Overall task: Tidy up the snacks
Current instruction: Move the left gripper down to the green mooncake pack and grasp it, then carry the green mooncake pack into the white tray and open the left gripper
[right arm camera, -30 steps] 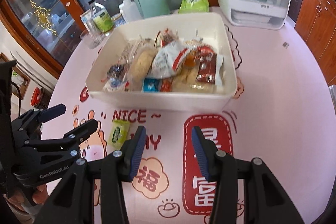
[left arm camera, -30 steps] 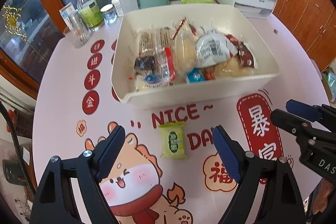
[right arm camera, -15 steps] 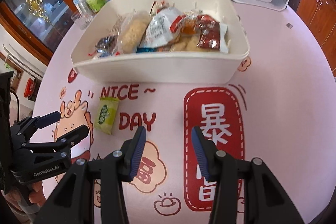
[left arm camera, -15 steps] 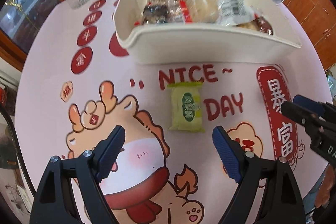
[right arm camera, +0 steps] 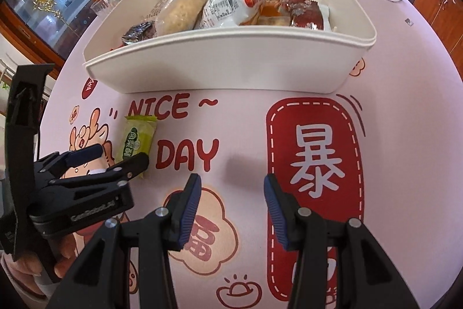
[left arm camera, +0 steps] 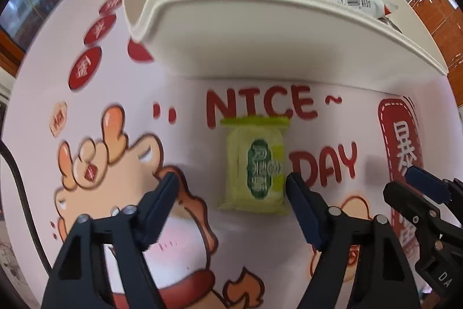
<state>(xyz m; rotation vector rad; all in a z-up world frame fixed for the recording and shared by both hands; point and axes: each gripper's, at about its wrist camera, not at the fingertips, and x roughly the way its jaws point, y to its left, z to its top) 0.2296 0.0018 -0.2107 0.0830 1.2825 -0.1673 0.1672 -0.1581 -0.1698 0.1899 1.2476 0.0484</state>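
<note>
- Judging from the layout, the task was nearly complete: the white bin point(right arm camera: 231, 60) already held a row of wrapped snacks point(right arm camera: 225, 7), packed side by side along its near wall.
- One item remained outside: a green snack packet point(left arm camera: 254, 167) lay flat on the printed table mat point(right arm camera: 405, 135), just in front of the bin and not touching it, between the words "NICE" and "DAY".
- The left gripper point(left arm camera: 231, 187) was positioned low over the mat with its jaws spread wide. The packet's near end sat between the fingertips, closer to the right-hand one; whether that tip touched the wrapper could not be told. No grip was made.
- The right gripper point(right arm camera: 231, 187) hung over bare mat, well to the right of the packet, with its jaws apart and nothing between them.
- Remaining work, as estimated: close the left jaws on the packet, lift it over the near rim, and release it among the other snacks.
- No other loose snack was visible on the mat in either view.
</note>
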